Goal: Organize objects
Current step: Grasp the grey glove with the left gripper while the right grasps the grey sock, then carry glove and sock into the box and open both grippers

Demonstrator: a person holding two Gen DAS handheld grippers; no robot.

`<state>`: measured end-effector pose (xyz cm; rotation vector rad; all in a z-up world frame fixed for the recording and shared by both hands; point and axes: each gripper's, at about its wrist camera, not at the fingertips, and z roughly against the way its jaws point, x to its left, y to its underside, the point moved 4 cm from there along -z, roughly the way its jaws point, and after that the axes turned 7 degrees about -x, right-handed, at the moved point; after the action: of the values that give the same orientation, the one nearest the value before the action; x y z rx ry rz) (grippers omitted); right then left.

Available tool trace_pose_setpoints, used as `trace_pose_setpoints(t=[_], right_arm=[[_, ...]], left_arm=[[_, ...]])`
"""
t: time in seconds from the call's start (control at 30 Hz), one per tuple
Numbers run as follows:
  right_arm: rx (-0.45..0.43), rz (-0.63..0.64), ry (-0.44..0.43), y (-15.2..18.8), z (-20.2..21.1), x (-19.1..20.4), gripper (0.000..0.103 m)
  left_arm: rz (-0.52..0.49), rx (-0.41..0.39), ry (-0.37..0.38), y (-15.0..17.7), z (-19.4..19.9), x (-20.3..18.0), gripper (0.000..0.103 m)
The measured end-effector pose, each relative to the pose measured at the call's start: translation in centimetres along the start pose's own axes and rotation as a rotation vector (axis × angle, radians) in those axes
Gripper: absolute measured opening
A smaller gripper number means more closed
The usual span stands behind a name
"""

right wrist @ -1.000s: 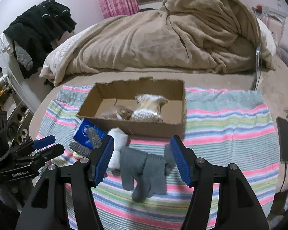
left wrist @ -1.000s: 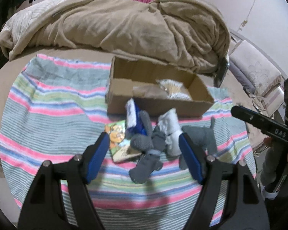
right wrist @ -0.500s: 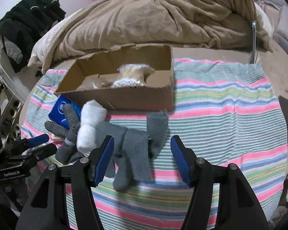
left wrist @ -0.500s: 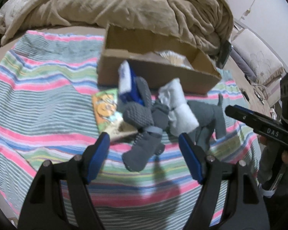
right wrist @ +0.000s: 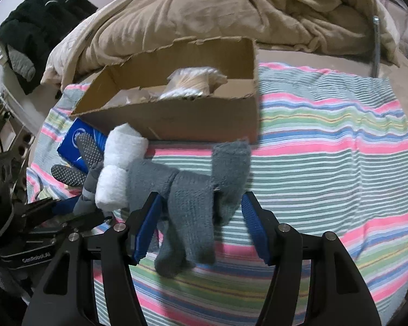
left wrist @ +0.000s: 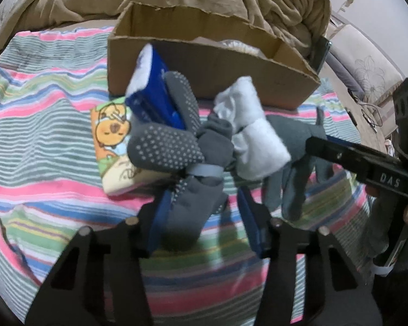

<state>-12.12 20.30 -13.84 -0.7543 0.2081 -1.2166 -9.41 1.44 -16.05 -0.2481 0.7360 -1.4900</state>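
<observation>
Left wrist view looks down on a heap of soft things on a striped blanket (left wrist: 40, 114). The left gripper (left wrist: 201, 217) has a dark grey sock with little dots (left wrist: 187, 212) between its blue fingers (left wrist: 156, 225), and its jaws are closing in on that sock. The left finger looks right against the sock, but the right finger stands a bit apart from it, so the sock is not pinched. Another dotted sock (left wrist: 163, 146) lies just behind it, next to a rolled white sock (left wrist: 253, 135) and a blue packet (left wrist: 152, 87). A cartoon packet (left wrist: 111, 138) with an orange animal lies flat under the heap. All of it sits just in front of a cardboard box (left wrist: 204, 70), which holds a bag of pale sticks (right wrist: 193, 84). In the right wrist view, the right gripper (right wrist: 201, 225) is spread wide around a grey knitted glove (right wrist: 187, 203). The glove lies between the blue pads, but they are not pressing it. A big brown blanket (right wrist: 204, 11) is bunched up behind the box.
</observation>
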Motion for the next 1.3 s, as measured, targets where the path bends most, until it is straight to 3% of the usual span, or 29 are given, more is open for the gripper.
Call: trace_pose_setpoints(t=[0.1, 0.17, 0.47, 0.9, 1.3], right_arm=[[0.009, 0.007, -0.026, 0.2, -0.5, 0.6, 0.061], [0.008, 0.012, -0.043, 0.3, -0.7, 1.0, 0.050], [-0.031, 0.040, -0.049, 0.1, 0.9, 1.1, 0.027], [-0.117, 0.093, -0.016, -0.6, 4.2, 1.8, 0.021], [-0.205, 0.084, -0.003, -3.0, 7.7, 1.0, 0.022]], left_arm=[[0.002, -0.005, 0.002, 0.1, -0.1, 0.0, 0.040], [-0.002, -0.011, 0.001, 0.1, 0.0, -0.1, 0.031], [-0.045, -0.032, -0.008, 0.2, 1.0, -1.1, 0.023], [-0.066, -0.103, 0.001, -0.8, 4.6, -2.6, 0.022], [-0.105, -0.182, -0.010, -3.6, 7.9, -3.1, 0.022]])
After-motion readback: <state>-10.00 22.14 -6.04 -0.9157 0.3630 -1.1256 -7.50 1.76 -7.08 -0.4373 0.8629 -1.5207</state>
